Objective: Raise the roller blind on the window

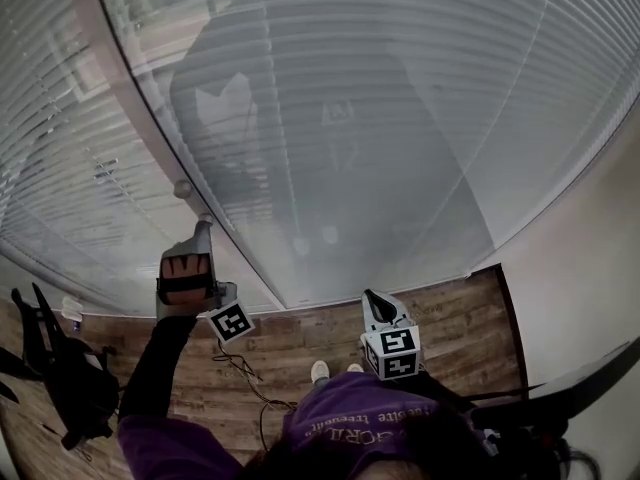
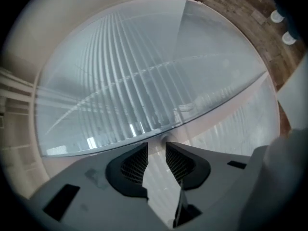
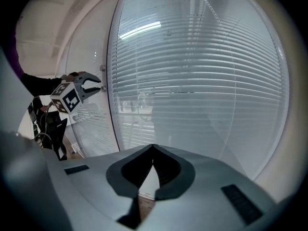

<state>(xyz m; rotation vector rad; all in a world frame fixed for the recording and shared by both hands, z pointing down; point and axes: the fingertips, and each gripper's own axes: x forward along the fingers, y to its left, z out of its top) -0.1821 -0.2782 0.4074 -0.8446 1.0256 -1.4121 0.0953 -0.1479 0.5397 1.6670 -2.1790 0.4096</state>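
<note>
Left tool [image 2: 156,149] narrowly agape, hovering by the blind [image 1: 400,118] at 8 o'clock; right tool [image 3: 153,149] pinched closed, empty.

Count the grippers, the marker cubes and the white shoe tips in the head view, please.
Grippers: 2 (left gripper, right gripper)
Marker cubes: 2 (left cube, right cube)
White shoe tips: 2 (left shoe tip, right shoe tip)
Total: 6
</note>
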